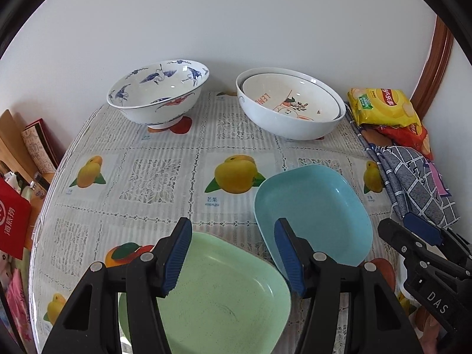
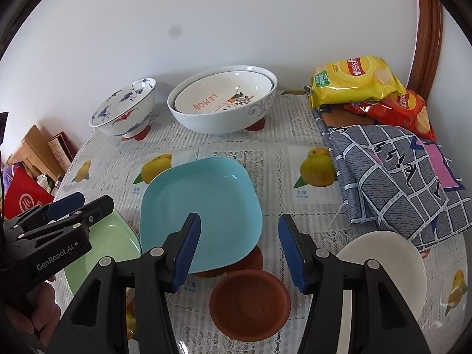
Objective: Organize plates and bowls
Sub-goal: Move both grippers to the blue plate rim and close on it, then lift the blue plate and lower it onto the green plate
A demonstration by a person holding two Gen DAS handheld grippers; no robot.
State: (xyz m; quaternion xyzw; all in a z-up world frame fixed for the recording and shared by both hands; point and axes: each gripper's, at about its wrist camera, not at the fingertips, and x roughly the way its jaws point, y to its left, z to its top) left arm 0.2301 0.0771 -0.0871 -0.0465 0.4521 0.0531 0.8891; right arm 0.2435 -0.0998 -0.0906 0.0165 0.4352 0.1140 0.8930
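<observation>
My left gripper hangs open over a green square plate at the table's near edge, nothing between its fingers. A blue square plate lies just right of the green one and shows again in the right wrist view as the blue plate. My right gripper is open above a small brown saucer, with a white plate to its right. At the back stand a blue-and-white patterned bowl and a white bowl with a lemon-print bowl nested inside it.
Yellow and red snack bags and a folded grey checked cloth fill the table's right side. The fruit-print tablecloth ends at a rounded left edge, beyond which are a red bag and boxes. A wall stands close behind.
</observation>
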